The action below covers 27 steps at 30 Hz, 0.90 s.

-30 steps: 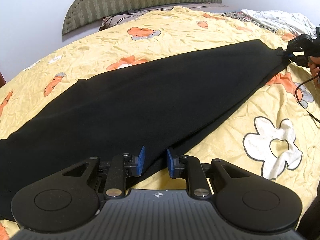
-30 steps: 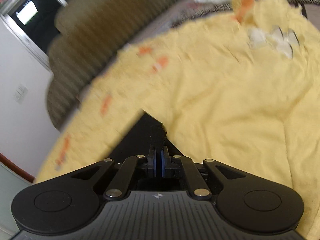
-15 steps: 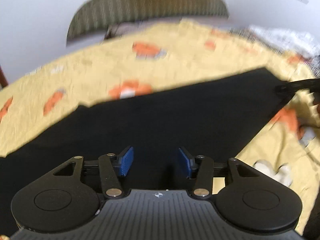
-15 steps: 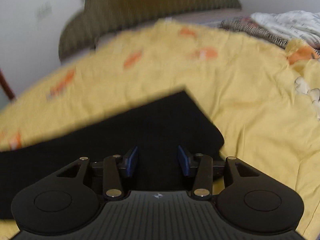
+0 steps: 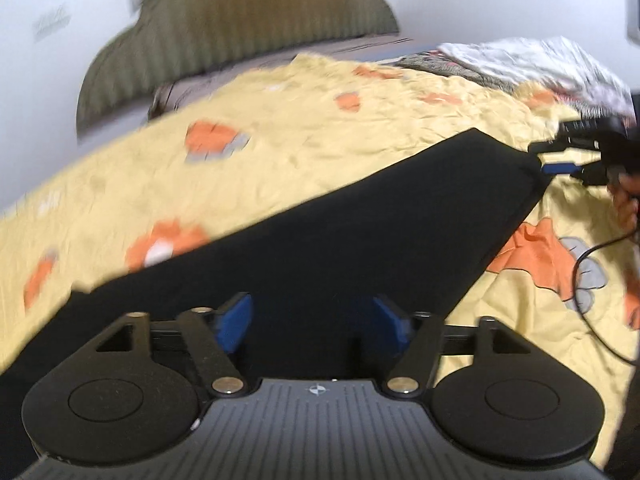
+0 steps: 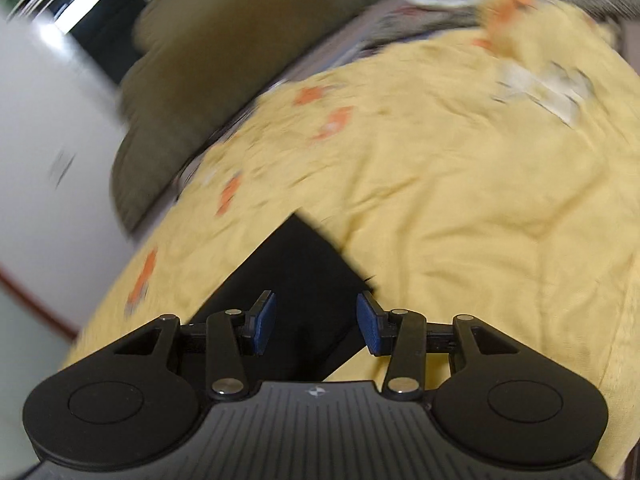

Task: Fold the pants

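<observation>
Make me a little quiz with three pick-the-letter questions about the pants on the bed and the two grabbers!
1. Where do the pants lie?
A. on the yellow bedspread
B. on the floor
C. over the headboard

2. What colour are the pants?
A. white
B. black
C. orange

3. How does the left gripper stand?
A. shut on the pants
B. shut on a cable
C. open above the pants

Answers:
1. A, the pants spread flat across the flowered yellow bedspread.
2. B, the cloth is plain black in both views.
3. C, its blue pads stand wide apart, having just been opening, and do not press the cloth. The right gripper is open too.
</observation>
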Each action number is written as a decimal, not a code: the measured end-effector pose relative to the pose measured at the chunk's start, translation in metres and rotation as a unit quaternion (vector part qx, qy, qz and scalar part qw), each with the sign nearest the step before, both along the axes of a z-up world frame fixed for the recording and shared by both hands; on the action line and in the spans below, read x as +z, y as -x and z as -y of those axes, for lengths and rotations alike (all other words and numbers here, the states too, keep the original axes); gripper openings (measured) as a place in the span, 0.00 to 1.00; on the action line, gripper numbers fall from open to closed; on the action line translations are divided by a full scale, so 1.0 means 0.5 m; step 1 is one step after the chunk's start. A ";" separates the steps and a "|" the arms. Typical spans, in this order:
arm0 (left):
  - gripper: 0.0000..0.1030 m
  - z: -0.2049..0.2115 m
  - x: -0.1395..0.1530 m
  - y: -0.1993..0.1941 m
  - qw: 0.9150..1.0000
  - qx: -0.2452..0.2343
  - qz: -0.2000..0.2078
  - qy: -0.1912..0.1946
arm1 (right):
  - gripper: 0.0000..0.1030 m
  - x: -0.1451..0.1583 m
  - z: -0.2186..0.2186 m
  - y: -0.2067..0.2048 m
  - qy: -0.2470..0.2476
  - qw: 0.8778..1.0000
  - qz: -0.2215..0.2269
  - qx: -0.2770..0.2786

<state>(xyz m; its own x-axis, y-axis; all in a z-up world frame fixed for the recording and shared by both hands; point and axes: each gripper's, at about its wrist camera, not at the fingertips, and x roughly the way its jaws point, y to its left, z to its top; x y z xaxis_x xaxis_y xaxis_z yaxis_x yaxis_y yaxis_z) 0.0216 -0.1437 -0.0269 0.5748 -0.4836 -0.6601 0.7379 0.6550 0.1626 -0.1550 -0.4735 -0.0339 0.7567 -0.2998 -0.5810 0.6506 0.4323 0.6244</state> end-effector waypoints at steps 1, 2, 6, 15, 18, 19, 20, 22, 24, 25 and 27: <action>0.74 0.015 -0.009 0.004 1.000 -0.005 0.004 -0.010 | 0.43 -0.004 0.002 0.006 -0.005 1.000 -0.005 -0.020; 0.74 0.028 -0.020 0.006 1.000 -0.013 -0.003 -0.023 | 0.43 -0.007 0.004 0.014 -0.013 0.999 0.002 -0.034; 0.73 0.037 -0.050 0.023 0.999 -0.024 -0.019 -0.043 | 0.44 -0.001 -0.017 0.043 -0.029 0.998 0.040 -0.024; 0.74 0.016 -0.023 0.013 0.999 0.020 -0.035 0.001 | 0.42 -0.029 -0.045 0.052 -0.114 0.991 0.063 -0.024; 0.74 0.000 -0.013 0.010 0.998 0.035 -0.053 0.017 | 0.43 -0.034 -0.052 0.052 -0.118 0.990 0.071 -0.028; 0.75 -0.004 -0.011 0.010 0.997 0.039 -0.057 0.021 | 0.44 -0.034 -0.050 0.045 -0.117 0.990 0.075 -0.026; 0.75 -0.007 -0.010 0.010 0.997 0.043 -0.061 0.024 | 0.44 -0.037 -0.047 0.040 -0.115 0.989 0.084 -0.027; 0.76 -0.015 -0.009 0.010 0.996 0.051 -0.066 0.028 | 0.41 -0.045 -0.038 0.029 -0.112 0.988 0.100 -0.031; 0.77 -0.024 -0.008 0.007 0.995 0.062 -0.069 0.029 | 0.31 -0.045 -0.034 0.014 -0.100 0.989 0.101 -0.042; 0.77 -0.030 -0.006 0.004 0.995 0.068 -0.072 0.030 | 0.13 -0.043 -0.033 0.008 -0.091 0.990 0.097 -0.043; 0.78 -0.042 -0.001 -0.004 0.993 0.079 -0.081 0.041 | 0.08 -0.036 -0.033 -0.008 -0.073 0.993 0.087 -0.038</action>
<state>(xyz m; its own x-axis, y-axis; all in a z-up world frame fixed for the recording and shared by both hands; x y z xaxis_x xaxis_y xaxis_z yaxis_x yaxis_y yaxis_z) 0.0236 -0.1226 -0.0272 0.5362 -0.4530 -0.7122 0.6377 0.7702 -0.0098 -0.1510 -0.4568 -0.0520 0.8282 -0.2824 -0.4841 0.5541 0.2834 0.7827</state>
